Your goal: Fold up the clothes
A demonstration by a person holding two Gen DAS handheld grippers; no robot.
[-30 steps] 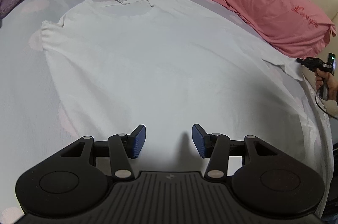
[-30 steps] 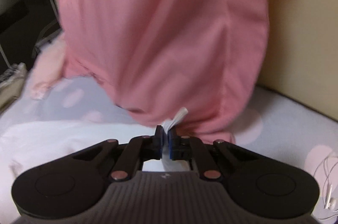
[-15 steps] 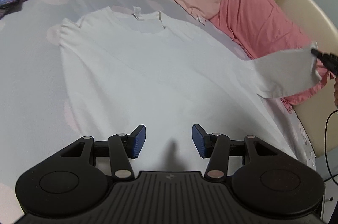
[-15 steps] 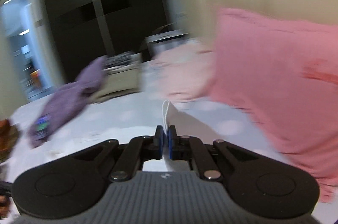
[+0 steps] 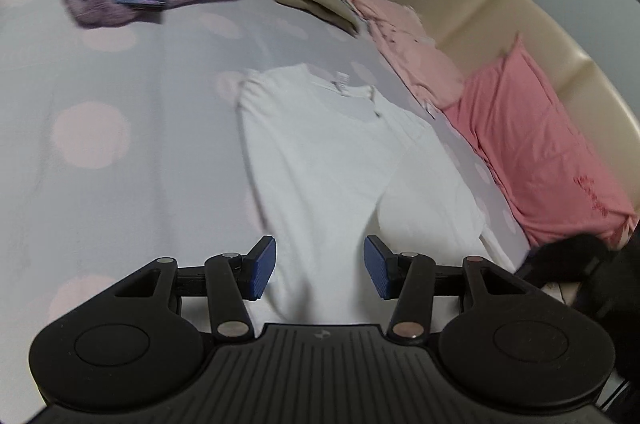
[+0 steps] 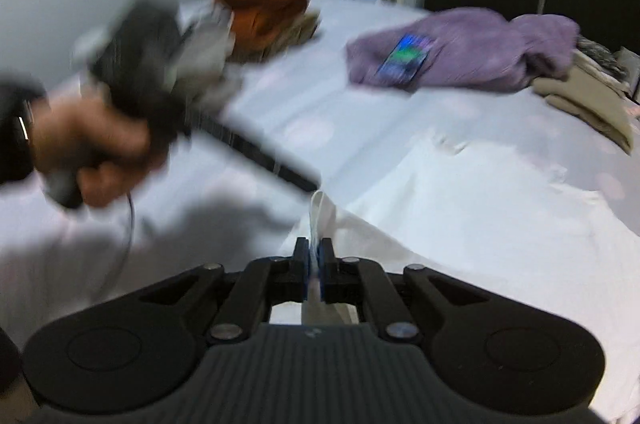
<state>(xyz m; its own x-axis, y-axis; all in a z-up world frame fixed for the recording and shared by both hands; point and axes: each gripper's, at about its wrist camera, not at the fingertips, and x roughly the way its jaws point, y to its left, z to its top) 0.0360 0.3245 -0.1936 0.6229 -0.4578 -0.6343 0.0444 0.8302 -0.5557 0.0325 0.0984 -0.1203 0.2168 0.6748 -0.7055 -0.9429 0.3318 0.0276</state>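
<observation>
White cotton, the shirt [image 5: 340, 160] lies on the bed [image 5: 120, 144], its right side now folded across the body where a second ago it lay flat: the first lengthwise fold is nearly laid. The left gripper [image 5: 319, 272] hovers open over the hem; the right gripper [image 6: 314, 266] pinches the sleeve edge. Bare sheet lies leftward; pillow [image 5: 540, 144] crowds the right.
</observation>
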